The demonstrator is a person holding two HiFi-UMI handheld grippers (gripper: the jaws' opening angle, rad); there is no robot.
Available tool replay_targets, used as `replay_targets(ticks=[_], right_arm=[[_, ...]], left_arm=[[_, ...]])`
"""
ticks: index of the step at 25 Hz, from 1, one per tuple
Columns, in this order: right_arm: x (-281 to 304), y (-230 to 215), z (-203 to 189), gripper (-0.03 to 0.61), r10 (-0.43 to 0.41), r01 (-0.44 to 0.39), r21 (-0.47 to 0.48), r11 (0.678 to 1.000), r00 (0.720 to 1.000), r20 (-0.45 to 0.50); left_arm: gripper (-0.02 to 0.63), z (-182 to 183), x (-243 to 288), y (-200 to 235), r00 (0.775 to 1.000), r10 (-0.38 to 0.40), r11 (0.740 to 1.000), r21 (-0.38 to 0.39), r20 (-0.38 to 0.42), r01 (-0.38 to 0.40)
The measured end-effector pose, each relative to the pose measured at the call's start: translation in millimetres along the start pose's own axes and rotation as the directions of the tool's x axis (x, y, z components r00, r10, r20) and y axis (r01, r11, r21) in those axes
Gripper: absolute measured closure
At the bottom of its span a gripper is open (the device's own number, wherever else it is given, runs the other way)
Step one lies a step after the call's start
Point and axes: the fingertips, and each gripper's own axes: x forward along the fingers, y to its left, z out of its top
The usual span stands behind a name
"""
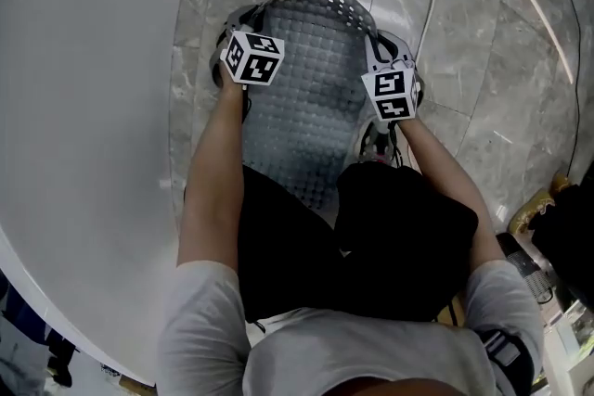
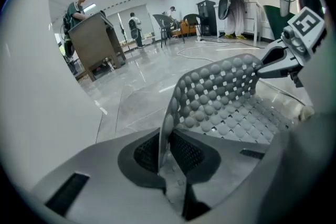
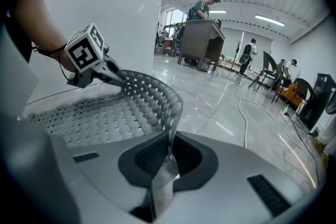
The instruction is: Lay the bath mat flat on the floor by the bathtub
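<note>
The bath mat (image 1: 311, 88), a pale grey sheet covered in a grid of round bumps and small holes, hangs stretched between the two grippers over the grey marble floor (image 1: 473, 51). It lies just to the right of the white bathtub (image 1: 83, 107), whose curved wall fills the left of the head view. The mat's far edge curls upward in an arch, while its middle sags low toward the floor. Its near end reaches back to the person's knees, which are in black shorts (image 1: 371, 236). Whether the sagging part touches the tiles cannot be told.

The left gripper (image 1: 239, 25) has its jaws closed on the mat's left edge. In the left gripper view the thin sheet stands pinched upright between the two dark pads (image 2: 185, 153). The right gripper (image 1: 392, 51) is likewise clamped on the right edge, with the sheet squeezed between its pads (image 3: 152, 157). Both grippers point downward and away from the person. Each shows in the other's view, gripping the opposite side of the arch.

A pale cable (image 3: 247, 118) loops over the floor to the right of the mat. Farther off, several people stand in the room, one at a brown cabinet (image 3: 202, 42).
</note>
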Motion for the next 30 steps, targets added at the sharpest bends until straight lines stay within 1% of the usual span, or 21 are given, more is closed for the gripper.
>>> replay_targets(ticks=[5,7,10,12,13,14,16,17,18,22,27,28,30], right_arm=[[3.8,11.0,-16.4,0.558,0.029,-0.029,-0.064,0.998,1.0,-0.013],[6.4,12.0,-23.6,0.558,0.028,-0.029,-0.057,0.998,0.999,-0.014],[11.8,5.9,-35.0,0.558,0.029,-0.03,-0.049,0.998,0.999,-0.03],[21.9,-4.5,-35.4,0.558,0.028,-0.031,-0.083,0.996,0.999,-0.037],[29.1,-10.7,-33.8,0.558,0.027,-0.031,-0.105,0.994,0.999,-0.038],[36.9,-16.2,-31.8,0.558,0.027,-0.031,-0.121,0.992,0.999,-0.039],[51.9,-25.3,-29.3,0.558,0.024,-0.029,-0.125,0.992,0.999,-0.04],[58.5,-30.2,-28.7,0.557,0.024,-0.029,-0.123,0.992,0.999,-0.042],[64.1,-35.7,-28.7,0.557,0.024,-0.029,-0.123,0.992,0.999,-0.044],[77.0,-50.2,-30.8,0.546,0.018,-0.027,-0.138,0.99,0.997,-0.069],[83.5,-50.6,-36.1,0.54,0.028,-0.043,-0.14,0.989,0.993,-0.112],[84.8,-50.6,-36.4,0.54,0.032,-0.049,-0.146,0.988,0.992,-0.118],[87.5,-50.6,-36.1,0.535,0.037,-0.058,-0.168,0.984,0.991,-0.128]], left_arm=[[0.584,-16.1,1.0,-4.7,0.998,0.054,0.998,-0.019,-0.02,-0.055],[0.584,-26.1,-3.5,-5.4,0.997,0.078,0.997,0.0,-0.026,-0.078],[0.584,-37.3,-3.7,-11.7,0.995,0.091,0.995,0.045,-0.044,-0.089],[0.584,-34.8,8.2,-11.9,0.993,0.104,0.991,0.094,-0.059,-0.098],[0.584,-30.8,17.2,-9.9,0.991,0.115,0.985,0.135,-0.065,-0.105],[0.584,-26.1,27.0,-6.4,0.99,0.126,0.976,0.189,-0.069,-0.111],[0.584,-17.4,44.6,3.4,0.988,0.14,0.948,0.297,-0.071,-0.113],[0.584,-13.8,51.3,8.5,0.987,0.144,0.938,0.328,-0.07,-0.113],[0.583,-11.0,56.4,12.8,0.987,0.147,0.933,0.34,-0.069,-0.115],[0.584,-5.1,68.3,22.1,0.986,0.151,0.937,0.329,-0.073,-0.119],[0.581,-6.4,79.9,23.2,0.982,0.148,0.939,0.329,-0.114,-0.103],[0.578,-7.1,81.7,24.0,0.982,0.146,0.935,0.34,-0.122,-0.097],[0.572,-6.5,84.9,25.6,0.98,0.145,0.916,0.394,-0.136,-0.081]])
